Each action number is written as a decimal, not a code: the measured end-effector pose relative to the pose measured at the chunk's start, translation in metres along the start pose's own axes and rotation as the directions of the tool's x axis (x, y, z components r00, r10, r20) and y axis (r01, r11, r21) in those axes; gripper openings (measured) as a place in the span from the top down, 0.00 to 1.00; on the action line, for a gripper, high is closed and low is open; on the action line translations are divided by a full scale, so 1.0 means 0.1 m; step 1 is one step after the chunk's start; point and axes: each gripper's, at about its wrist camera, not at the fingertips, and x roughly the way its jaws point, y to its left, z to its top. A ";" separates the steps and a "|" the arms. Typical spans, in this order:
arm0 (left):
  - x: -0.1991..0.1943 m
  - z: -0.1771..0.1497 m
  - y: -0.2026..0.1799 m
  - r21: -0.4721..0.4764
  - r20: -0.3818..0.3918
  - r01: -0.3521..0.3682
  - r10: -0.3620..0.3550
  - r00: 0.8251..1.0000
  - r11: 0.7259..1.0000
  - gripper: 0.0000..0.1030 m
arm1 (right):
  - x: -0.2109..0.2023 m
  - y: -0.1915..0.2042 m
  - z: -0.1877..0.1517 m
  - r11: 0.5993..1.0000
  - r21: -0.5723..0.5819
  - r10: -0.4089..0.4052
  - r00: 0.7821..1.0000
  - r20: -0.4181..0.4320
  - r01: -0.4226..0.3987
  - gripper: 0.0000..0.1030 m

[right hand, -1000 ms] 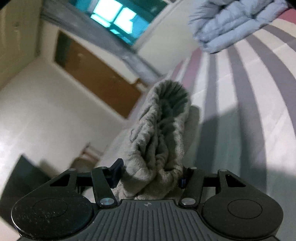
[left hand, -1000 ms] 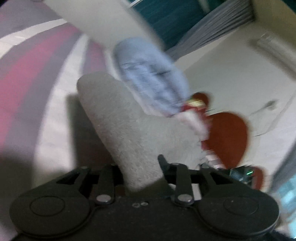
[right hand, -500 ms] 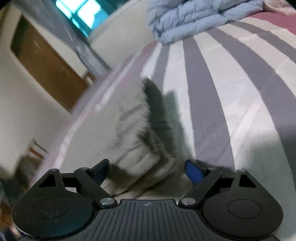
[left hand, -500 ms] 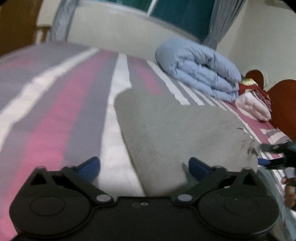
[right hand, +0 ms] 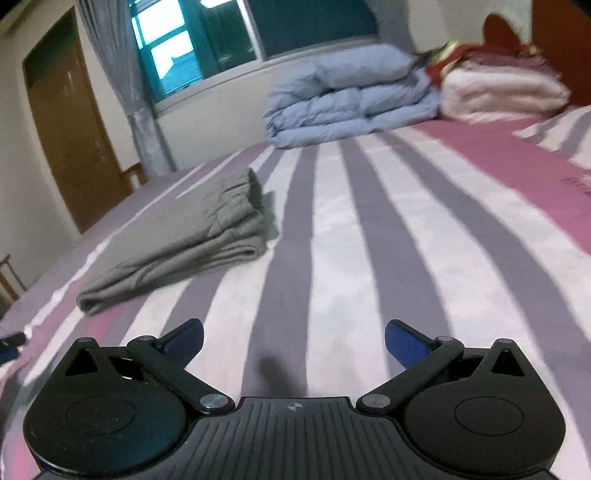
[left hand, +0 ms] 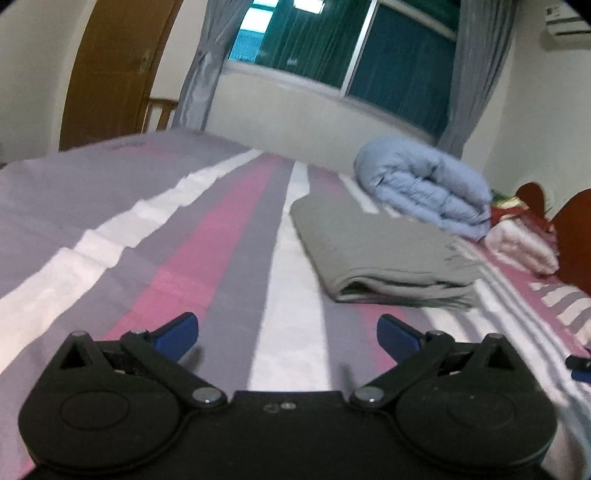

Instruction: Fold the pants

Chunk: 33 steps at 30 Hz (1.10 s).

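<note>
Both hand-held tools are clear of the cloth: the left gripper (left hand: 287, 334) stands with its blue-tipped jaws spread wide and nothing between them, and the right gripper (right hand: 294, 341) has just been opening too, its jaws now fully apart over bare sheet.

And there is the result: the folded grey fleece pants (left hand: 376, 247), lying flat on the bed as a neat stacked rectangle. From the left wrist view they sit ahead and a little to the right, layered fold edges facing the camera. From the right wrist view the same pants (right hand: 192, 243) lie ahead to the left, the gathered waistband at the far end, the rounded fold at the near right corner. Neither gripper touches them.

Underneath, the striped bedsheet in grey, white and pink bands (left hand: 207, 251) runs away from both cameras. Beyond the pants, near the far edge, sits a rolled pale-blue quilted duvet (left hand: 424, 184), and just beside it a stack of folded pink and red blankets (right hand: 498, 92) against a reddish-brown wooden headboard (left hand: 576, 236).

Round the room: a wide window with dark teal glass (left hand: 332, 44), grey curtains tied at each side (left hand: 203, 74), a brown wooden door (left hand: 110, 74) at left, and a white wall-mounted air conditioner (left hand: 565, 22) up in the right corner.
</note>
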 end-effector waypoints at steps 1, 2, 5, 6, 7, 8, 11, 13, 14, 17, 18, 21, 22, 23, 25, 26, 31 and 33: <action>-0.14 -0.02 -0.05 0.010 0.015 0.012 -0.013 1.000 1.000 0.06 | -0.08 0.02 -0.03 1.000 -0.008 0.000 1.000 0.010 0.000 0.00; -0.27 -0.05 -0.10 0.030 0.034 0.013 -0.014 0.999 0.999 0.06 | -0.19 0.08 -0.09 1.000 -0.025 -0.004 0.999 0.032 0.005 0.00; -0.65 -0.12 -0.28 0.093 0.088 0.013 -0.022 0.996 0.996 0.06 | -0.54 0.25 -0.14 0.997 -0.079 0.022 0.992 0.122 -0.013 0.00; -0.75 -0.16 -0.33 0.105 0.105 0.013 -0.024 0.994 0.994 0.06 | -0.60 0.31 -0.15 0.996 -0.087 0.030 0.991 0.133 -0.018 0.00; -0.85 -0.21 -0.39 0.115 0.106 0.015 -0.027 0.994 0.993 0.06 | -0.69 0.39 -0.20 0.995 -0.092 0.038 0.991 0.130 -0.026 0.00; -0.91 -0.25 -0.43 0.123 0.102 0.028 -0.041 0.994 0.992 0.06 | -0.73 0.44 -0.23 0.994 -0.097 0.054 0.991 0.123 -0.042 0.00; -1.16 -0.39 -0.53 0.111 0.129 0.036 -0.051 0.990 0.993 0.06 | -0.93 0.65 -0.39 0.988 -0.145 0.080 0.988 0.135 -0.060 0.00; -1.27 -0.47 -0.57 0.102 0.126 0.044 -0.057 0.990 0.994 0.06 | -1.02 0.75 -0.48 0.985 -0.163 0.073 0.989 0.132 -0.051 0.00; -1.31 -0.50 -0.61 0.110 0.118 0.050 -0.063 0.991 0.993 0.06 | -1.08 0.78 -0.53 0.986 -0.162 0.069 0.988 0.135 -0.047 0.00; -1.49 -0.60 -0.72 0.119 0.103 0.066 -0.078 0.992 0.991 0.06 | -1.24 0.83 -0.62 0.988 -0.149 0.059 0.987 0.149 -0.037 0.00; -1.53 -0.63 -0.75 0.113 0.098 0.076 -0.087 0.991 0.991 0.06 | -1.26 0.83 -0.65 0.989 -0.143 0.053 0.987 0.152 -0.031 0.00; -1.63 -0.69 -0.88 0.129 0.113 0.075 -0.090 0.989 0.989 0.06 | -1.38 0.90 -0.70 0.987 -0.159 0.052 0.983 0.176 -0.024 0.00; -1.64 -0.71 -0.94 0.150 0.110 0.080 -0.097 0.989 0.985 0.06 | -1.42 0.95 -0.73 0.984 -0.176 0.054 0.982 0.181 -0.022 0.00; -1.65 -0.73 -0.99 0.170 0.107 0.080 -0.099 0.989 0.982 0.06 | -1.44 0.99 -0.75 0.981 -0.193 0.057 0.981 0.187 -0.020 0.00; -1.65 -0.75 -1.08 0.197 0.080 0.089 -0.106 0.991 0.976 0.06 | -1.54 1.07 -0.80 0.974 -0.227 0.066 0.977 0.204 -0.019 0.00; -1.68 -0.77 -1.12 0.203 0.077 0.099 -0.116 0.990 0.974 0.06 | -1.60 1.08 -0.81 0.971 -0.238 0.061 0.973 0.224 -0.006 0.00; -1.87 -0.91 -1.29 0.279 0.122 0.116 -0.154 0.980 0.953 0.06 | -1.83 1.05 -0.88 0.982 -0.190 0.042 0.958 0.283 0.013 0.00; -1.87 -0.93 -1.32 0.302 0.117 0.109 -0.151 0.982 0.947 0.06 | -1.82 1.06 -0.87 0.983 -0.183 0.043 0.959 0.279 0.009 0.00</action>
